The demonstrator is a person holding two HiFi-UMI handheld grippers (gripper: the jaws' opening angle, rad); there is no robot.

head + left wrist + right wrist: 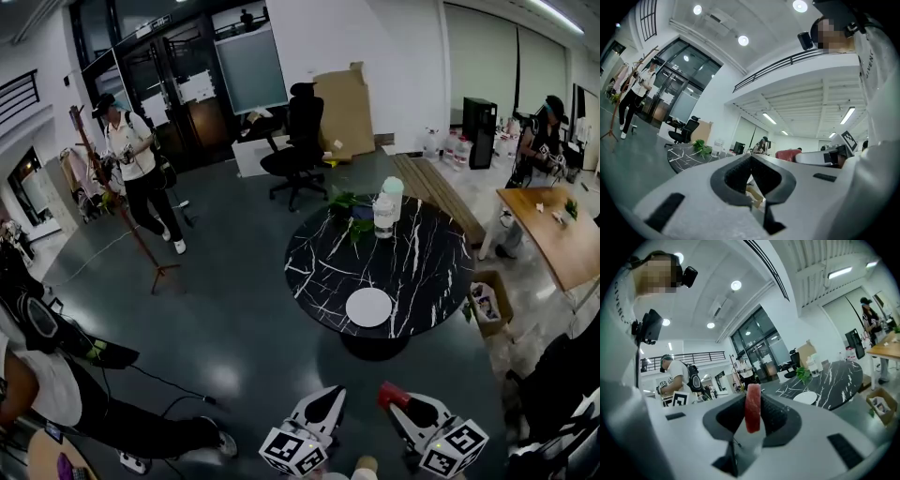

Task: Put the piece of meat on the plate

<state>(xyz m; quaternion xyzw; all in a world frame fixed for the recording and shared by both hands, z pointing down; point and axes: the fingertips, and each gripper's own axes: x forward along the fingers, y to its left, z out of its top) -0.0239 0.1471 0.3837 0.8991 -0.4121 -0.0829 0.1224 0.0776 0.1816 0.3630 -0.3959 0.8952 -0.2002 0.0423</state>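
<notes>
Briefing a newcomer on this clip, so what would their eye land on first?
The red piece of meat sits clamped in the right gripper, low in the head view. Ahead, an empty white plate lies on the black marbled table; the left gripper is shut on nothing.

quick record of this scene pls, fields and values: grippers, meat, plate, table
right gripper: shut on red slab of meat
left gripper: shut, empty
white round plate: empty, near side of round black marble table
meat vs plate: apart; table lies ahead of both grippers
also on table: green plant, clear container
</notes>
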